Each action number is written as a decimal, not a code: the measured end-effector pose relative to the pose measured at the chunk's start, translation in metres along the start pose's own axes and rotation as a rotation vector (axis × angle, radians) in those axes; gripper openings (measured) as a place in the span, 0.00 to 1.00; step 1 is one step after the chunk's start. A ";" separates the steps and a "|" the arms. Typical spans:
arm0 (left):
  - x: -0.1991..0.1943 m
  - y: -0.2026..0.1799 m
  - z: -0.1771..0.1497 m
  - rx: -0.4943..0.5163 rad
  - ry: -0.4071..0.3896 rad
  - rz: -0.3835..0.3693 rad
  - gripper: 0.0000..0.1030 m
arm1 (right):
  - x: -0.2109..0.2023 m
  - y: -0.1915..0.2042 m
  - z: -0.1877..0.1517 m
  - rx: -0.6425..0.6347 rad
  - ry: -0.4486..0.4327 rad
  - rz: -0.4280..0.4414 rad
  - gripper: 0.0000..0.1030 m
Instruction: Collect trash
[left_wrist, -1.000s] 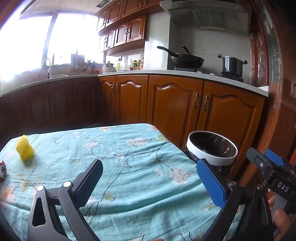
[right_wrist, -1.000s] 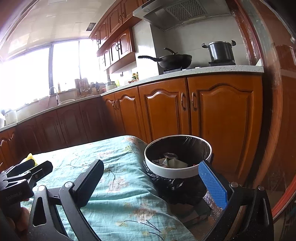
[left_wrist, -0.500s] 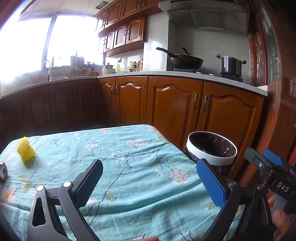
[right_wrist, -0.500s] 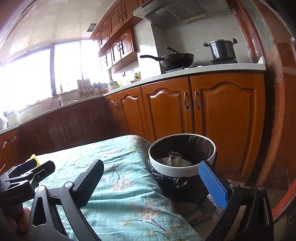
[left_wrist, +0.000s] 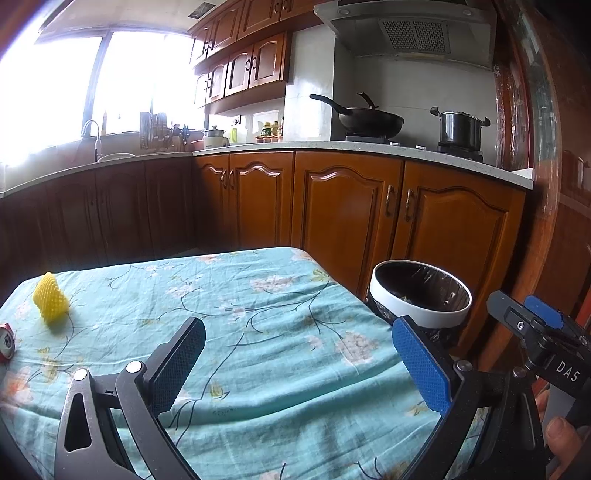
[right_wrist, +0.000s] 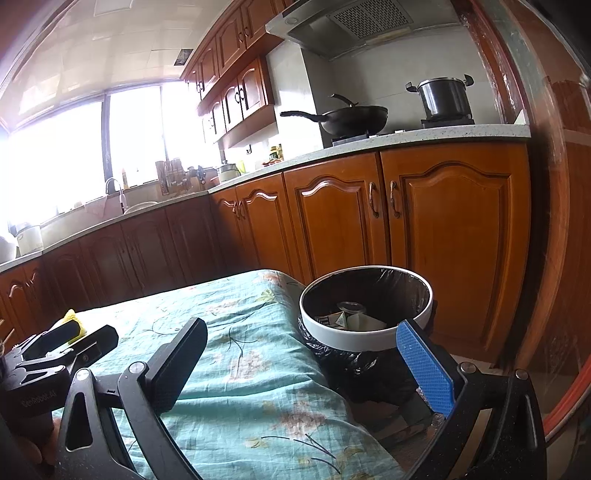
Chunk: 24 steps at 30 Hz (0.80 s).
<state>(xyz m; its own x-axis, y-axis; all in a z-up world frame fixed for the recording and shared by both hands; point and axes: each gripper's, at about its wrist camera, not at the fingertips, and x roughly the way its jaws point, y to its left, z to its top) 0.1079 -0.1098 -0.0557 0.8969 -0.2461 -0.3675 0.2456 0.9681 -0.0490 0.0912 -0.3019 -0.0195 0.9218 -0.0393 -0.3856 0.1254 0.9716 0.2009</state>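
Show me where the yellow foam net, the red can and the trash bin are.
yellow foam net (left_wrist: 51, 303), left wrist view, middle of its mesh body.
red can (left_wrist: 6, 340), left wrist view, its end at the picture's left edge.
trash bin (right_wrist: 354, 341), right wrist view, front of white rim.

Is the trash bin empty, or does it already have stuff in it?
Not empty. The right wrist view shows the trash bin holding paper scraps on its black liner, well below the rim.

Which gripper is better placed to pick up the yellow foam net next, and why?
Left, probably. The left gripper is open and empty over the tablecloth, with the yellow foam net in clear view ahead. The right gripper, also open, faces the trash bin.
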 end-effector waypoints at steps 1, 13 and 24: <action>0.000 0.000 0.000 0.002 0.000 -0.004 0.99 | 0.000 0.000 0.000 0.000 -0.001 0.001 1.00; 0.000 0.001 -0.001 0.010 0.001 -0.010 0.99 | -0.001 0.000 0.001 0.010 0.000 0.018 1.00; 0.000 0.002 -0.001 0.012 0.002 -0.014 0.99 | -0.003 0.000 0.002 0.015 -0.005 0.023 1.00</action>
<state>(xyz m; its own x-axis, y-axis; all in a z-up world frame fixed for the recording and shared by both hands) 0.1083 -0.1077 -0.0571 0.8923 -0.2598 -0.3691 0.2629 0.9639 -0.0431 0.0888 -0.3023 -0.0167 0.9265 -0.0179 -0.3758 0.1093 0.9686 0.2232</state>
